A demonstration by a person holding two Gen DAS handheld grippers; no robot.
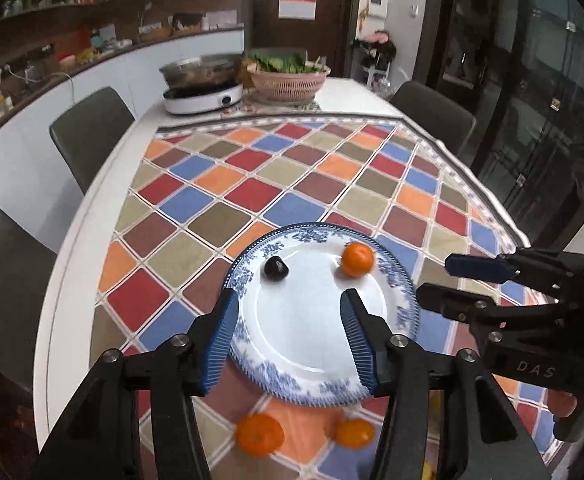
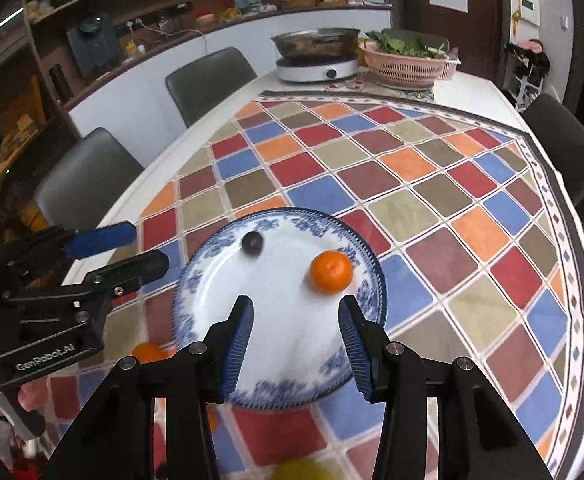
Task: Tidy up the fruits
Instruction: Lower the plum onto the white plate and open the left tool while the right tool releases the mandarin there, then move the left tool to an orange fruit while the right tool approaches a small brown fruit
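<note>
Fruits are gathered on the plate, where a tangerine and dark fruit already lie, while two tangerines wait beside it on the cloth, and both grippers, left and right, are held apart and empty above it, seemingly ready for the next pick.

White plate rimmed in blue florals — orange mandarin, dark fruit — on multicoloured diamond-check cloth.

Left wrist view: from above the plate's near edge, facing down the table, close.
Right wrist view: same direction, from the plate's right, close.
Shared: the plate, an orange on it, the cooker far off.
</note>
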